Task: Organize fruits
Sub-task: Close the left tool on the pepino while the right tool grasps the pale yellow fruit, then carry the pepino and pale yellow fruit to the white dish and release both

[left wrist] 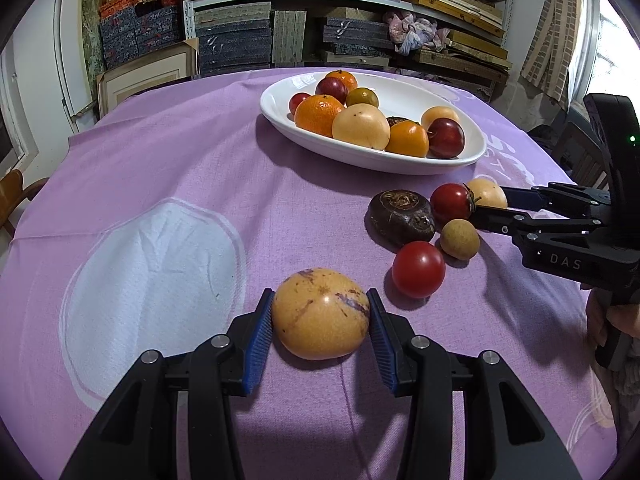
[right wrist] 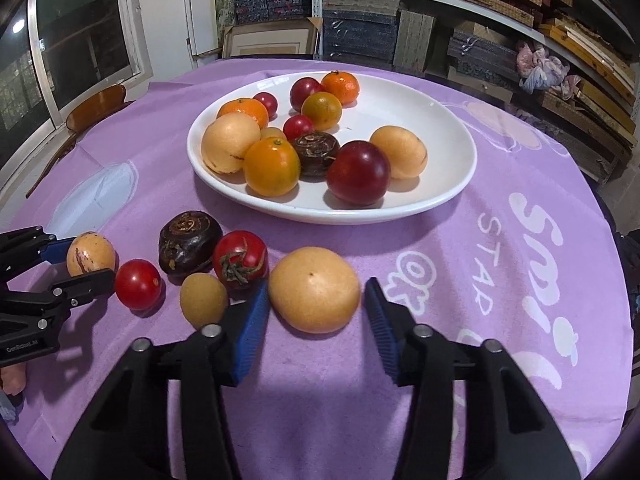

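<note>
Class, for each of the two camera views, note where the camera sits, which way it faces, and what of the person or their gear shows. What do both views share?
Left wrist view: sits on the left gripper, facing down across the purple tablecloth toward the white dish; its fingers clasp a streaked yellow fruit; a hand shows at the right.
Right wrist view: sits on the right gripper, facing the dish; its fingers flank a plain yellow fruit.
Shared: dish, dark brown fruit, each other's gripper.

Purple printed tablecloth (right wrist: 520, 280), shelves of stacked boxes (left wrist: 280, 32), bundled cloth (left wrist: 416, 32), wooden chair (right wrist: 96, 106), window (right wrist: 80, 32)
</note>
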{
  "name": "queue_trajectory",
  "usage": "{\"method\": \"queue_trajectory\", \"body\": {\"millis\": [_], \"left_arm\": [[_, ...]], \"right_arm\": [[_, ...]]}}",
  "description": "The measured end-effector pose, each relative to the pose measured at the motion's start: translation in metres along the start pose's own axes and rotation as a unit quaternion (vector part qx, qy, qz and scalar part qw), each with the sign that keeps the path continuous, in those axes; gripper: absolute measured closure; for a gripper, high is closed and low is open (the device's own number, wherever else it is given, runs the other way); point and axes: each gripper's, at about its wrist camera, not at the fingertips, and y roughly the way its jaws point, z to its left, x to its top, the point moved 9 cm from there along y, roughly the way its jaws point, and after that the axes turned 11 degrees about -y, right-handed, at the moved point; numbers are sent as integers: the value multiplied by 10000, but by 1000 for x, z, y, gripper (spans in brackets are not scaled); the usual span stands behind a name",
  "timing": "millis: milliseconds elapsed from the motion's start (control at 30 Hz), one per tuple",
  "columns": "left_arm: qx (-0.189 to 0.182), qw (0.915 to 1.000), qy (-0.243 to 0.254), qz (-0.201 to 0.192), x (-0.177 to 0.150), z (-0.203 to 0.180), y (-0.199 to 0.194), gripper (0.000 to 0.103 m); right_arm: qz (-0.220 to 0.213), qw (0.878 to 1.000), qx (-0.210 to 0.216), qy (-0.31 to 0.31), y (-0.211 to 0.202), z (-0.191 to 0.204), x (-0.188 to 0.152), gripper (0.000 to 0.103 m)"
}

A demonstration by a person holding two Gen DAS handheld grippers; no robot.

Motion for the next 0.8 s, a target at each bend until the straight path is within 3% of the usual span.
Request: {"method": "queue_trajectory", "body": {"millis": [233,333,467,600,800], "left_arm": [[-28,10000,-51,-30,1,1,-1,57],[-4,9998,-67,-213,4,1,-7,57],[-88,9994,-72,-335,19,-5,-13,57],[-89,9991,13,-407,65,-15,-12,57],[-185,9984,2,-542,146,-48,9,57]], "right_arm": [[-117,9997,135,145,-9,2,-8,58],[-186,9995,128,241,-17,0,-13,58],[-479,9979,72,433,-38,-10,-9,58],[-838,9946,-148,598,-63,-33,14,58],[-717,9934,-475,755,-46,-73,70,58]]}}
